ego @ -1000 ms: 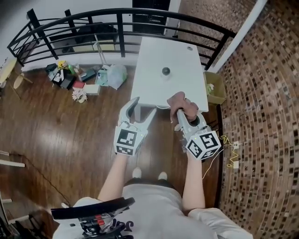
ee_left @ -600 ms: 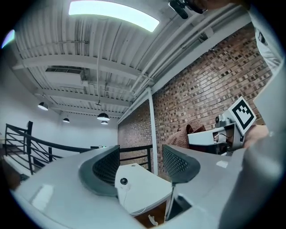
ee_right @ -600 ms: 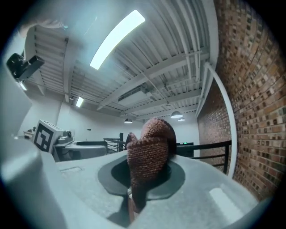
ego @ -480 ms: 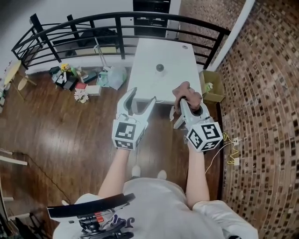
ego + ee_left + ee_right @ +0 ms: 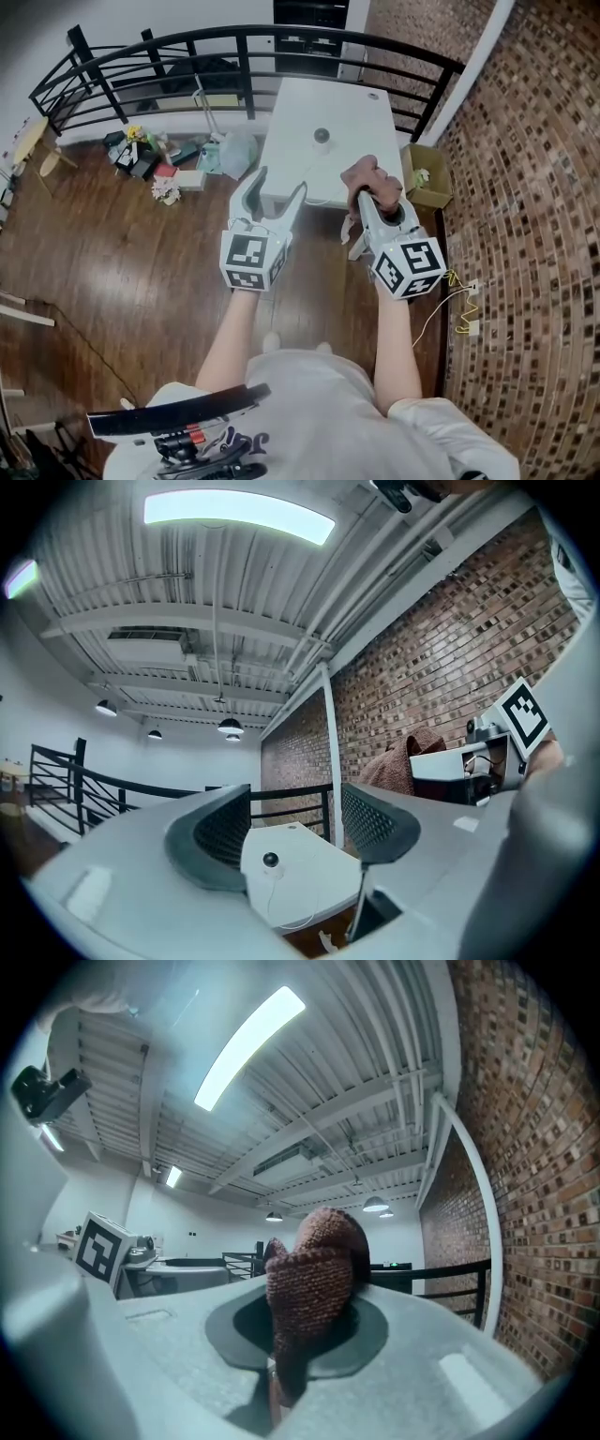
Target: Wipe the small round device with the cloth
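Left gripper (image 5: 278, 184): fingers (image 5: 221, 834) apart, nothing between them, held short of the white counter (image 5: 361, 112). Right gripper (image 5: 367, 199): fingers clamped on the brown cloth (image 5: 371, 176). Small round device (image 5: 322, 136): on the counter, well apart from both grippers.

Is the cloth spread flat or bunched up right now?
Bunched up: the cloth is a crumpled wad clamped in the jaws of the right gripper, one end hanging below.
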